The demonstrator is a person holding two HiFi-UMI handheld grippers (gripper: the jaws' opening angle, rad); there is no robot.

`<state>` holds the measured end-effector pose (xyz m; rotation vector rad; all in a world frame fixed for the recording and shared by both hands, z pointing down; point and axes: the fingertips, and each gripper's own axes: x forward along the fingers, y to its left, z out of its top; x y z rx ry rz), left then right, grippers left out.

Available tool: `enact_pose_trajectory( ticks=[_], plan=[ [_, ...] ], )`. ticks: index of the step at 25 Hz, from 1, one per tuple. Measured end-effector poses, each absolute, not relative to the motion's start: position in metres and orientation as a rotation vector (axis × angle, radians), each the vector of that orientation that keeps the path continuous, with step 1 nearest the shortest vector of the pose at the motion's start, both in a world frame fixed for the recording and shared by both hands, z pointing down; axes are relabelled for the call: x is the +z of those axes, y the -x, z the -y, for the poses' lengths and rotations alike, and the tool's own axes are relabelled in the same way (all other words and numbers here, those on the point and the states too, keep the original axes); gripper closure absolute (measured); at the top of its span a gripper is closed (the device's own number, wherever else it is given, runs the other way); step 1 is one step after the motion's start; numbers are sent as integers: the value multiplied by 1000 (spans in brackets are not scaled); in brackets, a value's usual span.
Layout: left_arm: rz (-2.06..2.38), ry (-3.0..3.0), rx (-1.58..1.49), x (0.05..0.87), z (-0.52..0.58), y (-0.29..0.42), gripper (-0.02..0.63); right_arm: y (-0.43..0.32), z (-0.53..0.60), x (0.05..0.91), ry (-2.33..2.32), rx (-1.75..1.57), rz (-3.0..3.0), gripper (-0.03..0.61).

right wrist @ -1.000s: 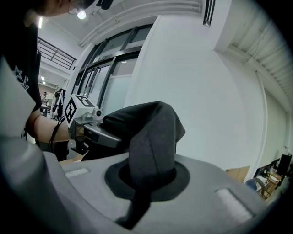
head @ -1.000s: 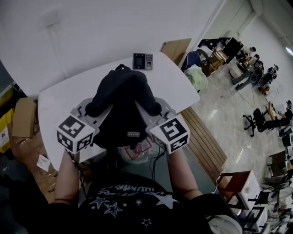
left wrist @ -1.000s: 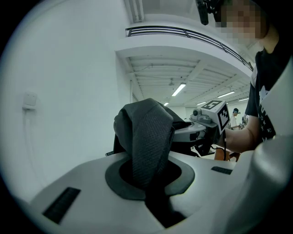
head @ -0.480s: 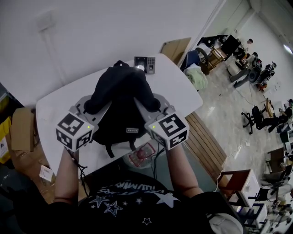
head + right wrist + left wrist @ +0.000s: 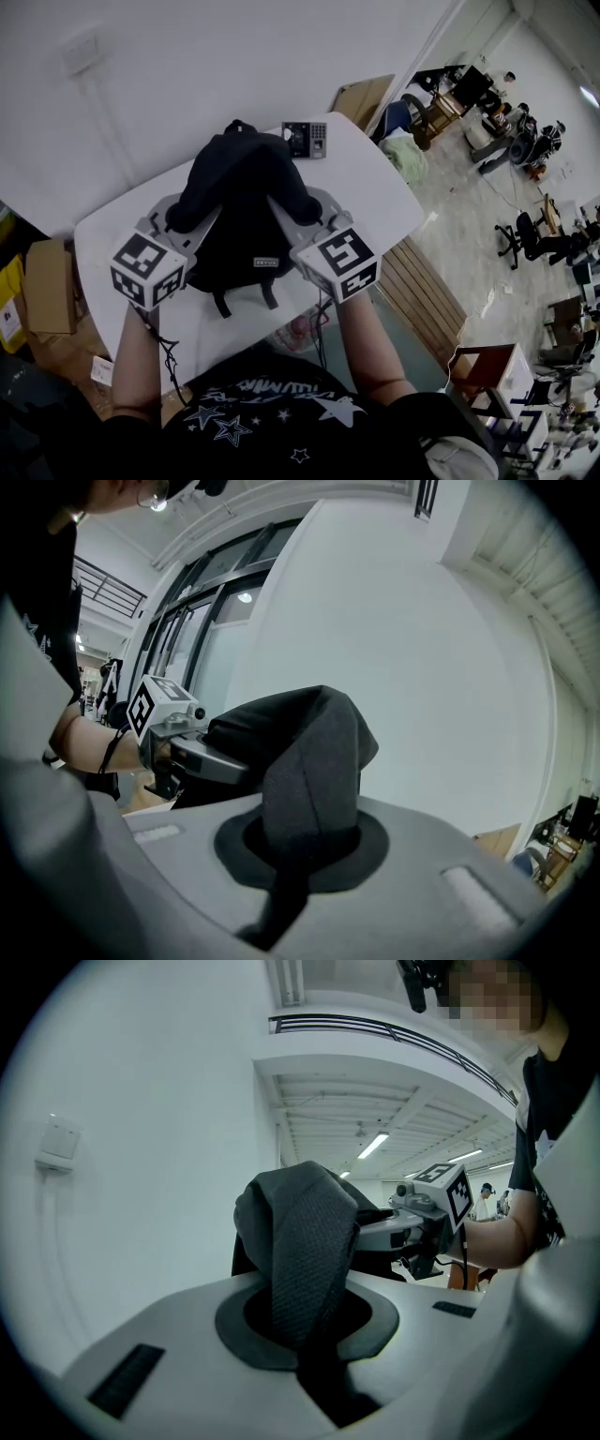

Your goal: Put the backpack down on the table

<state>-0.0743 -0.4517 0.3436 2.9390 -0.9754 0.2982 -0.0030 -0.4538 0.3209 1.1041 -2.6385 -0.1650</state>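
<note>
Your left tool (image 5: 180,225) and right tool (image 5: 317,217) each pinch the backpack (image 5: 246,216) tightly; it hangs between them over the table's (image 5: 108,225) middle, long axis running near edge to far.

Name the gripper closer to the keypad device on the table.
The right gripper: the keypad device sits to the right of the backpack, away from the left gripper.

Gripping a black backpack (image 5: 246,202) from both sides with left claw (image 5: 176,219) and right claw (image 5: 314,212), over a white desk (image 5: 375,186). Bunched high on top, two straps (image 5: 268,295) trailing toward near edge. Just beyond, at far edge, small keypad device (image 5: 307,138).
</note>
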Motion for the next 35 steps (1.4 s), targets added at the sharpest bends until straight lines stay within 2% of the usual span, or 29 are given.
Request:
enact_pose_trajectory(
  ticks=[21, 35],
  plan=[
    [943, -2887, 236, 369, 493, 101, 565, 31, 498, 343, -1037, -157, 2609, 571],
    [826, -2838, 18, 379, 493, 103, 565, 29, 497, 355, -1044, -150, 2663, 568]
  ],
)
